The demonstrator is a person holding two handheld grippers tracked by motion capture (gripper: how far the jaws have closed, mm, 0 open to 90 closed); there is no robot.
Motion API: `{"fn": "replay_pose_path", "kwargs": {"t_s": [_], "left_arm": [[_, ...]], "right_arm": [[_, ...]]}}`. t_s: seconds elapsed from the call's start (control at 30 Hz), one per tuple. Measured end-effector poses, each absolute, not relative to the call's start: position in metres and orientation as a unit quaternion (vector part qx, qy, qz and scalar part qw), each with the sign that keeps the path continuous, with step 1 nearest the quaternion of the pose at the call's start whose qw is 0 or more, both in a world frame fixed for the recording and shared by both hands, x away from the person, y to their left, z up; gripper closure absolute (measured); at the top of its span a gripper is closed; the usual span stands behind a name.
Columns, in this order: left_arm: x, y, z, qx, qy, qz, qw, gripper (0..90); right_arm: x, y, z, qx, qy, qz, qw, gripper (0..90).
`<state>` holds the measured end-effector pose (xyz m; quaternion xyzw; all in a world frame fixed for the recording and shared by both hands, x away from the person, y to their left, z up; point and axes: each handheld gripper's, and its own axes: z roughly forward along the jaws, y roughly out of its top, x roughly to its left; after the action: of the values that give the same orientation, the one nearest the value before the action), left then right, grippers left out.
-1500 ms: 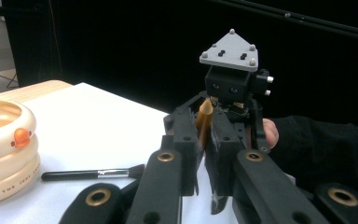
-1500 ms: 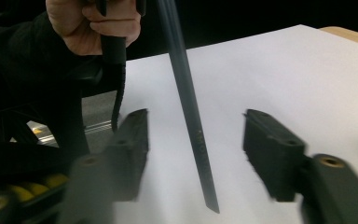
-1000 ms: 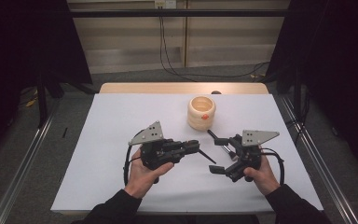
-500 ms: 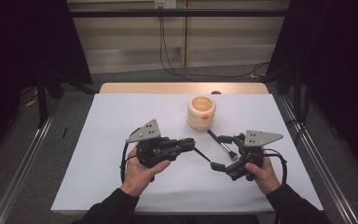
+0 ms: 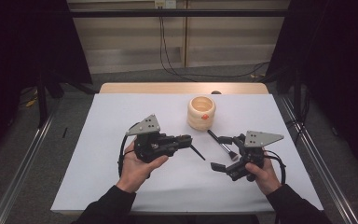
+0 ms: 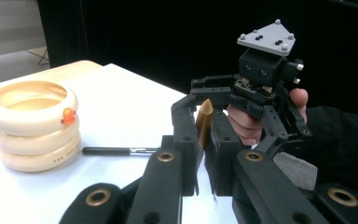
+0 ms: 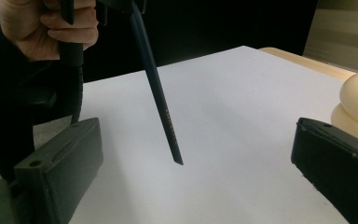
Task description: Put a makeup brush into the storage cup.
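- We grip a brush [image 5: 196,152] in clamped L gripper [image 5: 189,140], tip angled down, prob for handoff.
- R gripper [image 5: 221,153] wide open, empty, waiting.
- 2nd brush [image 5: 220,143] flat on table [image 5: 98,186] by holder [image 5: 201,112].

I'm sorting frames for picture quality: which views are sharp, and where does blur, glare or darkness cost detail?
High view: evenly lit, white sheet bright but not blown out, dark surroundings hide the sides. Left gripper view: ring holder and brush fairly sharp, its own left tongs near the lens soft. Right gripper view: pencil crisp, the right tongs blurred, background black.
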<state>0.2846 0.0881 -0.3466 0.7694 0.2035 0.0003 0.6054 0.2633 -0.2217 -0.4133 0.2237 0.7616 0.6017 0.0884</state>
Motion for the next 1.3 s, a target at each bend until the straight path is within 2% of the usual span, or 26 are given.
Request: {"fn": "replay_pose_path", "kwargs": {"t_s": [0.5, 0.9, 1.07, 1.3], "left_arm": [[0.288, 0.069, -0.348, 0.823, 0.181, -0.013, 0.538, 84.2], [0.287, 0.061, -0.355, 0.853, 0.177, -0.035, 0.489, 84.2], [0.288, 0.061, -0.357, 0.855, 0.181, -0.038, 0.485, 84.2], [0.286, 0.057, -0.357, 0.854, 0.178, -0.046, 0.487, 84.2]], "right_arm": [[0.262, -0.220, -0.409, 0.211, 0.774, 0.591, 0.087, 7.4], [0.262, -0.211, -0.410, 0.203, 0.788, 0.577, 0.062, 10.2], [0.262, -0.208, -0.411, 0.202, 0.794, 0.571, 0.051, 17.0], [0.261, -0.202, -0.412, 0.185, 0.802, 0.567, 0.030, 37.3]]}}
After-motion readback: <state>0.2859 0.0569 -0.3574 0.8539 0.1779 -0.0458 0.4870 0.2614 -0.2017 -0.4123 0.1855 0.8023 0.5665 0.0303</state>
